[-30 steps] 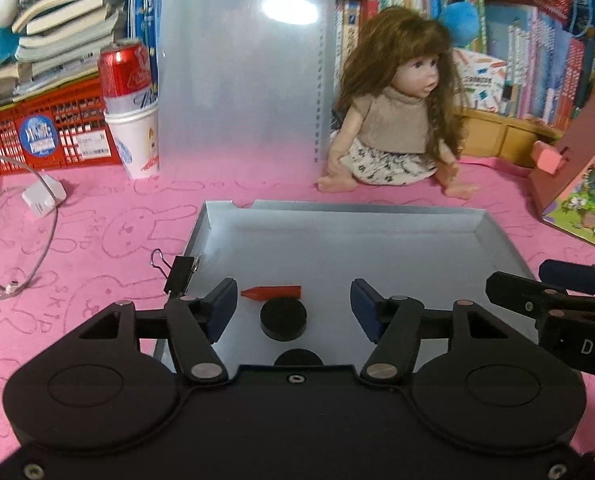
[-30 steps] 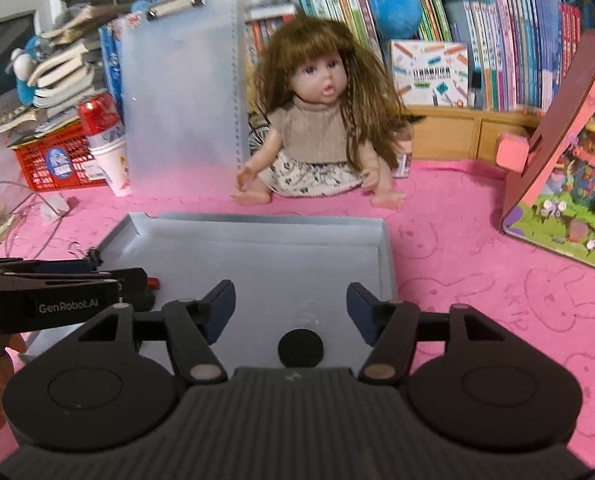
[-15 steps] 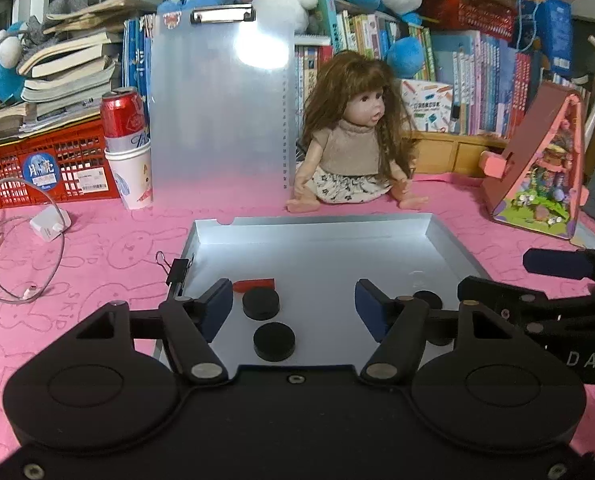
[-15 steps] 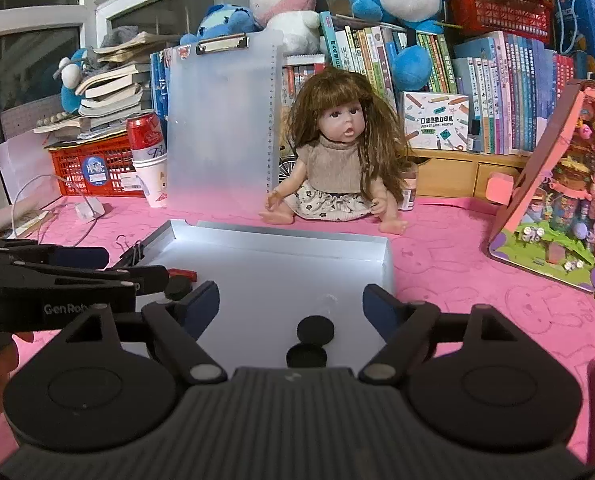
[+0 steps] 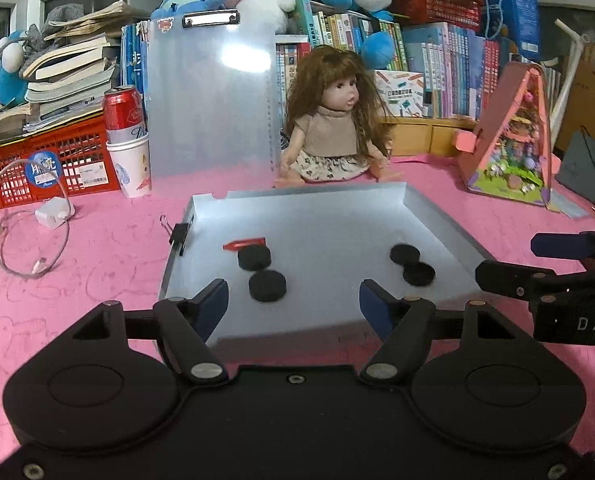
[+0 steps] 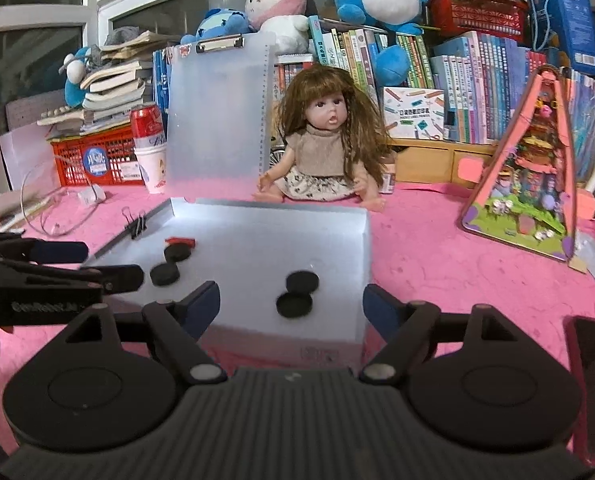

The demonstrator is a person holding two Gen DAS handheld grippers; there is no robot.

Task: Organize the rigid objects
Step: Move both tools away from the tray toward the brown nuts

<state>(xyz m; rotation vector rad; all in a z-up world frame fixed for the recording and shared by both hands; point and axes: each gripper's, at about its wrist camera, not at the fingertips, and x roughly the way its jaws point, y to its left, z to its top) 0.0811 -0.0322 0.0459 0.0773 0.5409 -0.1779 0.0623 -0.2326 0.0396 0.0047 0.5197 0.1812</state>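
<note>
Both the left gripper (image 5: pixel 293 300) and right gripper (image 6: pixel 291 304) hang spread and empty over the tray's (image 5: pixel 437 216) near edge. Four black discs (image 5: pixel 267 286) lie inside, two toward each side; likely light, stiff, best pinched across their rims.

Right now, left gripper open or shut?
Open: the left gripper has its blue pads spread wide, nothing between them, above the tray.
</note>
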